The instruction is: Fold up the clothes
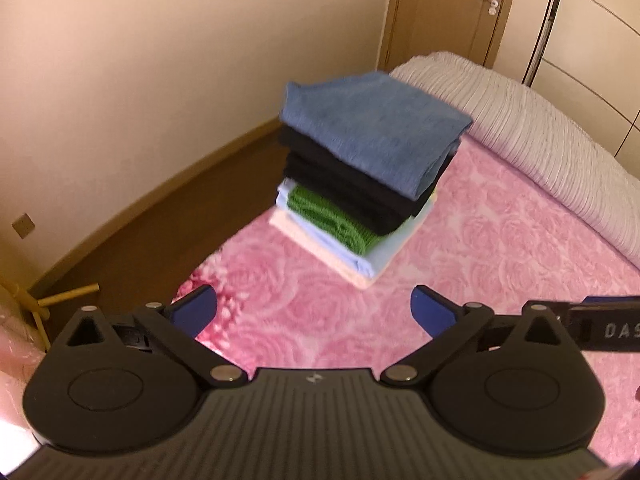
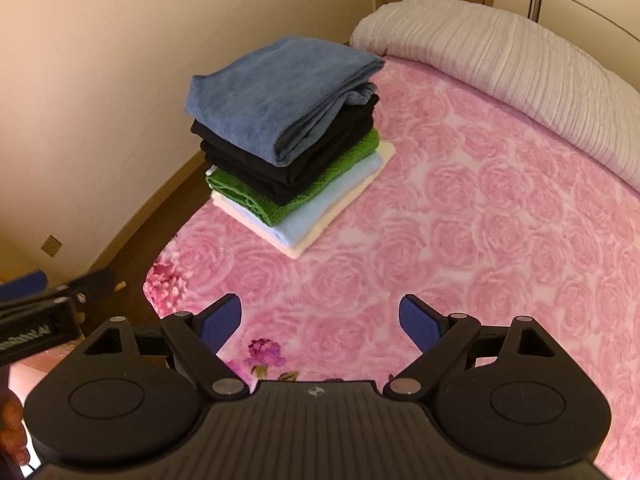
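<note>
A stack of folded clothes [image 1: 360, 184] [image 2: 288, 148] sits on the pink rose-patterned bedspread [image 1: 480, 248] [image 2: 480, 220] near the bed's left edge. A blue garment [image 1: 376, 128] [image 2: 280, 100] lies on top, with black, green, light blue and cream pieces beneath. My left gripper [image 1: 314, 312] hovers over the bedspread short of the stack, jaws wide open and empty. Over the blanket, my right gripper [image 2: 320, 320] is also open with nothing between its blue pads. Each gripper shows at the edge of the other's view.
A rolled white quilt [image 1: 540, 132] [image 2: 500, 64] lies along the far side of the bed. Brown floor [image 1: 168, 216] and a cream wall run past the bed's left edge. A door [image 1: 452, 8] and a wardrobe stand behind. A yellow wooden stand [image 1: 52, 300] is at the lower left.
</note>
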{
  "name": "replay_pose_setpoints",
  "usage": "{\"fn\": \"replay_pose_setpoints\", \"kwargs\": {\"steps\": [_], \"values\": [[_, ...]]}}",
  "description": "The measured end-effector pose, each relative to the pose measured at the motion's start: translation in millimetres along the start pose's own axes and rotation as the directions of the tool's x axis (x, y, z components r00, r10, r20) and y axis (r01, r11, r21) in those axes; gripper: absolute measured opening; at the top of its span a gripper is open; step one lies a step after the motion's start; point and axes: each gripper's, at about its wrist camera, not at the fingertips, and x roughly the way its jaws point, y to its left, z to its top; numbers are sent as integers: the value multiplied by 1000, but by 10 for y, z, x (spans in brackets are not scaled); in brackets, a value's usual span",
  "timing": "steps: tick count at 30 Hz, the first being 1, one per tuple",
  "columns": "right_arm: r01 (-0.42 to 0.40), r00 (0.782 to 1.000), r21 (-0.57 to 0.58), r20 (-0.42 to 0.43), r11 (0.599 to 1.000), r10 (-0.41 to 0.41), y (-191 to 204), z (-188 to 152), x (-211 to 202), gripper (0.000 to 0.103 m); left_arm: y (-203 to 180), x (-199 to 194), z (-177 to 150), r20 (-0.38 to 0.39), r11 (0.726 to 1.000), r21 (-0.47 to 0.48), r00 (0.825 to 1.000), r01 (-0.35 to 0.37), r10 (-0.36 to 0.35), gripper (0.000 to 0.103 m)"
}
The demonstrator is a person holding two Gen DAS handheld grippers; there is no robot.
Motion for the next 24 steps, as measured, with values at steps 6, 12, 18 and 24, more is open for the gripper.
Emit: {"fn": "replay_pose_setpoints", "kwargs": {"steps": [6,12,18,24], "values": [[2,1000,-16,-27,1000,-2,55,25,115,89,22,178,-24,-49,1000,6,999,-2,2,102],[6,998,-17,-56,1000,-7,-37,58,226,89,-102,303,-1,-85,1000,0,996,5,-5,102],[5,997,-20,-72,1000,-7,-242,117,274,89,-315,363,-4,-104,1000,-10,994,-17,16,102],[-17,995,-59,-99,998,11,-419,182,333,89,-503,370,-21,-109,998,-43,993,-49,44,102]]}}
